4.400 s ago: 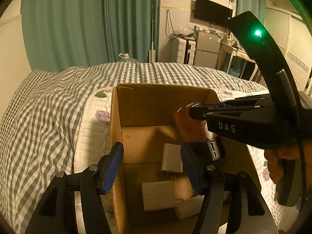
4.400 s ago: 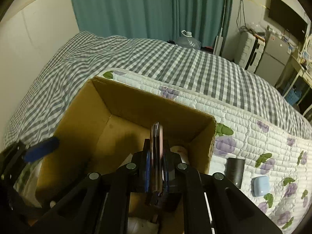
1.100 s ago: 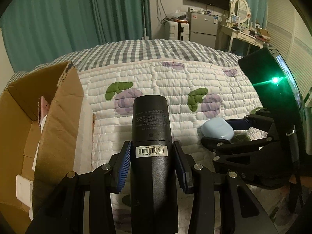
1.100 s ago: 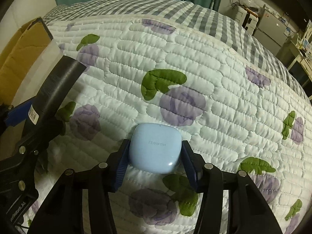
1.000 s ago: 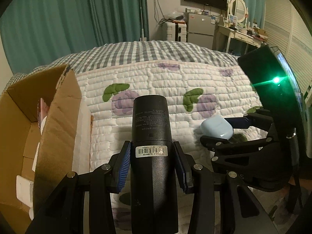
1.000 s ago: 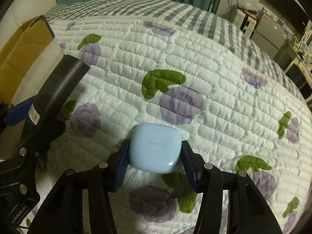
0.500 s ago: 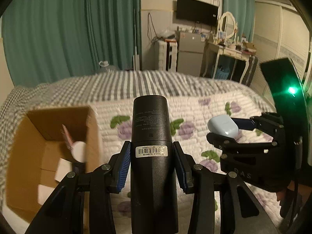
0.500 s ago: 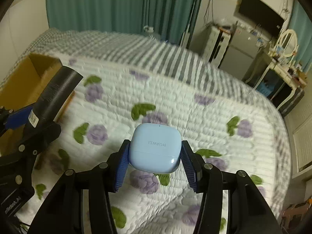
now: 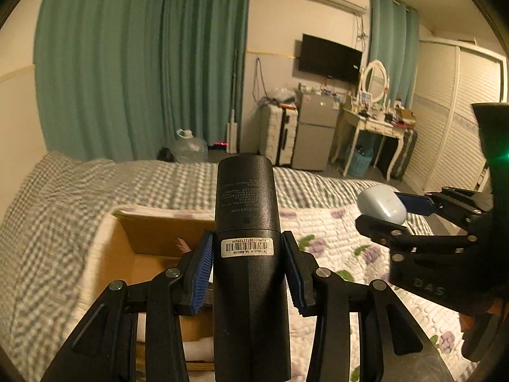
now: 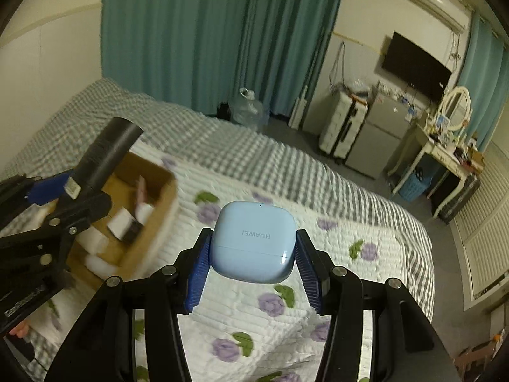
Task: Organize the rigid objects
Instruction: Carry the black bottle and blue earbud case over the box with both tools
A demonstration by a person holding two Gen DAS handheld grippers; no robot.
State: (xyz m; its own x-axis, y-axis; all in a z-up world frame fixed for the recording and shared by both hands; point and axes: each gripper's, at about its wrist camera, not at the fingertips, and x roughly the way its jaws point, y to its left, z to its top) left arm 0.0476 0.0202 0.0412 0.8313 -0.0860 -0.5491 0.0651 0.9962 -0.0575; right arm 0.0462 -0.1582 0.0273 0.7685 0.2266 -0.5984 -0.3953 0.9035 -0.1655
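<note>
Both hand-held grippers had risen since half a second earlier: the quilted bed (image 10: 286,324) sat lower and farther off in both views, and more of the room showed behind. Grips unchanged.

Left hand-held gripper (image 9: 246,267) was clamped on the black cylinder (image 9: 248,254), blue pads (image 9: 202,270) pressing its sides just below the white barcode label (image 9: 247,247). Cylinder pointed away toward 12 o'clock, lifted clear of the bed. Cardboard box (image 9: 165,232) now sat at 9 o'clock of the cylinder, partly behind it, open top up, small items inside; earlier it lay farther left in that view.

Right hand-held gripper (image 10: 253,264) was closed on the light blue earbud case (image 10: 254,242), pads (image 10: 198,277) on both sides, printed logo reading upside down. Case was held in the air above the floral quilt, touching nothing else. In the right wrist view the box (image 10: 152,216) lay at 9 o'clock of the case, well apart, motion-blurred, with the black cylinder (image 10: 108,156) above its near edge. In the left wrist view the case (image 9: 381,203) and right gripper (image 9: 413,222) were at 3 o'clock.

Teal curtains (image 9: 143,63) and wall TV (image 9: 329,59) were in the background.
</note>
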